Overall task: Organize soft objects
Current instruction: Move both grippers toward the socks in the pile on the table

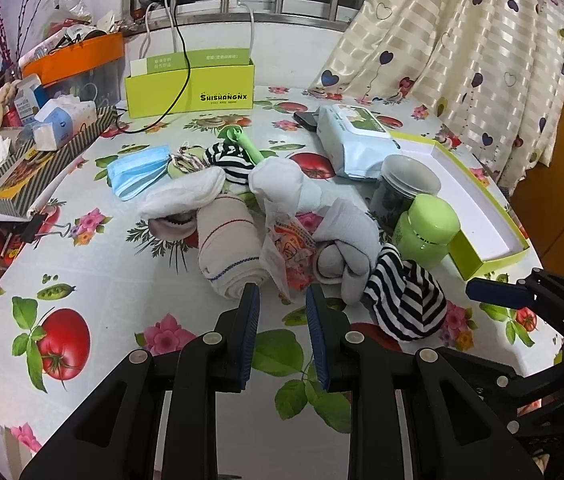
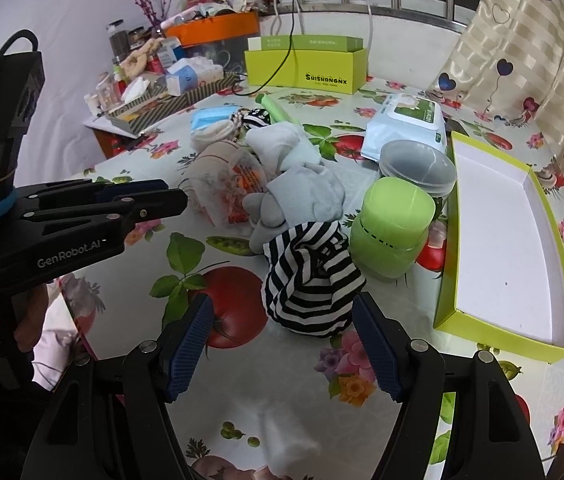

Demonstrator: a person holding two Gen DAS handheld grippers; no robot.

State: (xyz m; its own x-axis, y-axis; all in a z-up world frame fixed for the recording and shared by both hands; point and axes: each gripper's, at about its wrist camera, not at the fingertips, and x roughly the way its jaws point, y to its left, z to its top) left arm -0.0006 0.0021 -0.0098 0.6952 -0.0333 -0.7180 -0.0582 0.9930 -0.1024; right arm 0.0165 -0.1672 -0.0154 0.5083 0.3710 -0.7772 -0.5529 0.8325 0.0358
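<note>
A pile of soft things lies mid-table: a black-and-white striped sock ball (image 2: pixel 310 280), also in the left wrist view (image 1: pixel 406 300), a grey sock bundle (image 1: pixel 346 240), a beige rolled sock (image 1: pixel 229 248), white socks (image 1: pixel 185 196) and a blue face mask (image 1: pixel 137 170). My left gripper (image 1: pixel 282 300) is open and empty, just short of the beige roll and a printed plastic wrapper (image 1: pixel 290 252). My right gripper (image 2: pixel 284 312) is open wide and empty, with the striped sock ball just ahead between its fingers. The left gripper also shows in the right wrist view (image 2: pixel 149 198).
A shallow lime-green box lid (image 2: pixel 506 240) with a white inside lies at the right. A green jar (image 2: pixel 392 228), a clear tub (image 2: pixel 418 168) and a wipes pack (image 2: pixel 406 124) stand near the pile. A lime box (image 1: pixel 189 84) and cluttered trays (image 1: pixel 41 152) are at the back.
</note>
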